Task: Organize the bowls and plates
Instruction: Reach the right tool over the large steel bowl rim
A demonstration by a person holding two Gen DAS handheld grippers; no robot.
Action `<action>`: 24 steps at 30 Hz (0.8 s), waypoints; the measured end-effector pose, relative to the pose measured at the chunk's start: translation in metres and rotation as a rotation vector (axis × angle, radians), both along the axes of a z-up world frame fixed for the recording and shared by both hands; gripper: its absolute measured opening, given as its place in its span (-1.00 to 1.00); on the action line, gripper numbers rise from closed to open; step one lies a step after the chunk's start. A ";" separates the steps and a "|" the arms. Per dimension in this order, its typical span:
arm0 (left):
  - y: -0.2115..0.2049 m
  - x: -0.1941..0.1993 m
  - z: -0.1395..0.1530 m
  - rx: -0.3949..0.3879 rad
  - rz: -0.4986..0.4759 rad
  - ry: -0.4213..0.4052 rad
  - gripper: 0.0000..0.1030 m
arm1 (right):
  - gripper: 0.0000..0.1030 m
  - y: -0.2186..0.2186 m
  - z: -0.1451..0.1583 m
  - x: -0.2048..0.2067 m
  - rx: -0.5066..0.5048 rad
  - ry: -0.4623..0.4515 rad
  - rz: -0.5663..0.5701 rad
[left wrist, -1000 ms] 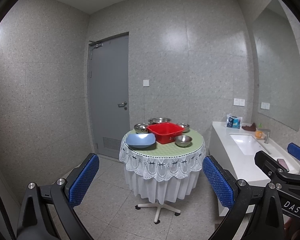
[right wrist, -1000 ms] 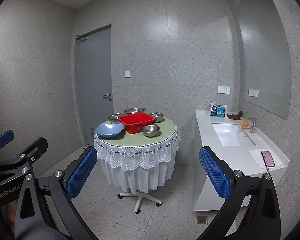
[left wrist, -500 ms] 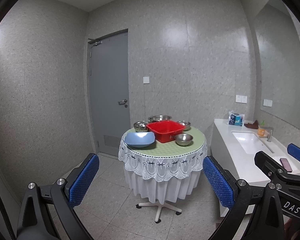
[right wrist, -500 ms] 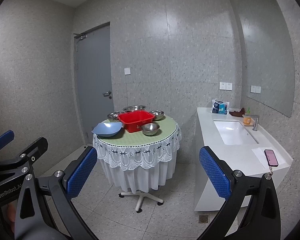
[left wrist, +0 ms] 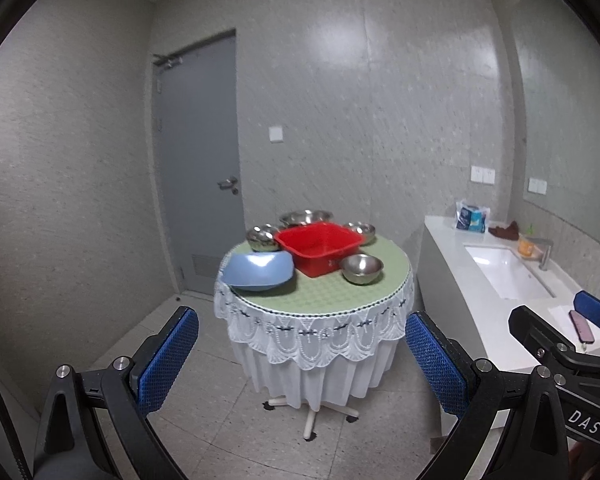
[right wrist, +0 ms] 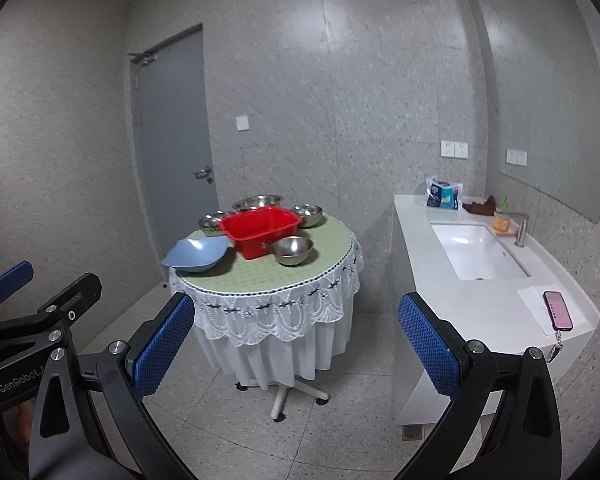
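A round table stands in the middle of a small room, with bare floor all around its foot. A white counter with a sink runs along the wall at 3 o'clock from the table, and a strip of floor lies between them. A grey door is at 10 o'clock behind the table.

A red tub sits in the middle of the table. A blue dish lies at 9 o'clock from the tub, and its side hangs a little over the table edge. One shiny metal bowl stands at 4 o'clock from the tub, just beside it. Three more metal bowls sit behind the tub: one at 10 o'clock, a wide one at 12 o'clock, and one at 2 o'clock. All bowls stand open side up. The front half of the green cloth is bare.

The left gripper and the right gripper are held low, side by side, well apart from the table and pointing at it. Each one has its blue pads wide apart with nothing between them. A phone lies on the counter's near end.
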State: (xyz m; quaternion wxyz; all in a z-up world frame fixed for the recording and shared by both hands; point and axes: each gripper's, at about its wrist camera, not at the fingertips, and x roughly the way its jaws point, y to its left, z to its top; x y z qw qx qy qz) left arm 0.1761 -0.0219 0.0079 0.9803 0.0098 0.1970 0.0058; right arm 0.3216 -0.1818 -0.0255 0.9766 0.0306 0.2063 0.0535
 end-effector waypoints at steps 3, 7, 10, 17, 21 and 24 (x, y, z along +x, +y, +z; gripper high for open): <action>0.001 0.061 -0.003 0.003 -0.032 0.034 0.99 | 1.00 -0.001 -0.009 0.038 -0.002 0.031 -0.027; 0.018 0.147 0.003 0.002 -0.069 0.060 0.99 | 1.00 0.003 -0.016 0.100 0.004 0.065 -0.063; 0.029 0.220 0.009 -0.005 -0.092 0.073 0.99 | 1.00 0.012 -0.015 0.152 0.003 0.075 -0.072; 0.064 0.379 0.025 -0.009 -0.100 0.059 0.99 | 1.00 0.032 -0.006 0.256 0.008 0.062 -0.076; 0.080 0.448 0.028 -0.014 -0.068 0.066 0.99 | 1.00 0.045 -0.005 0.309 0.012 0.078 -0.047; 0.086 0.491 0.028 -0.020 -0.027 0.072 0.99 | 1.00 0.051 -0.006 0.353 0.014 0.094 -0.011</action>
